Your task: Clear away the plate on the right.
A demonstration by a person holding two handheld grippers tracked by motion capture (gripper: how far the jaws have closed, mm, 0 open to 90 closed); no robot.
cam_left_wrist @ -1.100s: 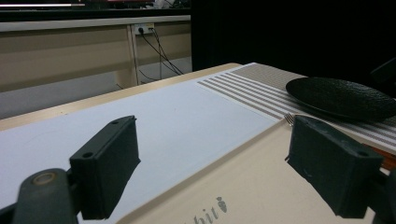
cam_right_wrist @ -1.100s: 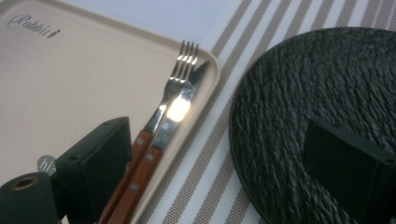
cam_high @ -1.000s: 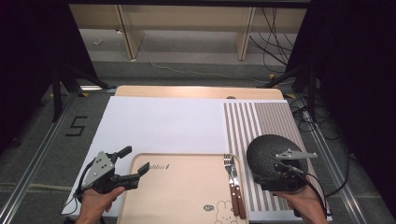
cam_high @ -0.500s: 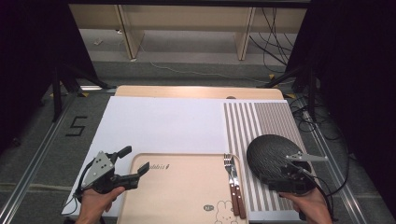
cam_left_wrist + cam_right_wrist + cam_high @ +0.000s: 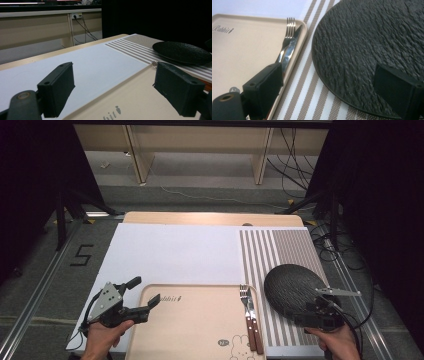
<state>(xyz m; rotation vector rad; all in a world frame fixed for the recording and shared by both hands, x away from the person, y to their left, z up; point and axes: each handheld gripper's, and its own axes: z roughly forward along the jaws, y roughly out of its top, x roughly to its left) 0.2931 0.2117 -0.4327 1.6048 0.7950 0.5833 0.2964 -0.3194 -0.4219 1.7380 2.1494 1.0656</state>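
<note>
A black textured plate (image 5: pixel 292 287) (image 5: pixel 367 50) lies flat on the striped mat (image 5: pixel 280 250) at the right. My right gripper (image 5: pixel 312 312) (image 5: pixel 329 92) is open at the plate's near edge, one jaw over the plate and the other beside the tray's corner. A beige tray (image 5: pixel 195 320) (image 5: pixel 242 50) sits at the front centre, with a fork (image 5: pixel 245 297) (image 5: pixel 290 27) and a knife (image 5: pixel 256 332) (image 5: pixel 289 52) along its right side. My left gripper (image 5: pixel 144 291) (image 5: pixel 112 92) is open with nothing in it, above the tray's far left corner (image 5: pixel 130 95).
A white sheet (image 5: pixel 170 252) (image 5: pixel 82 62) covers the table's left and middle, beyond the tray. The wooden table edge (image 5: pixel 210 217) runs along the back. Cables and shelf legs lie on the floor behind. The plate (image 5: pixel 182 51) shows past the left jaws.
My right gripper has drawn back toward the person and slightly right, off the plate's middle to its near edge. The plate now looks flatter on the mat. The left gripper has stayed still.
</note>
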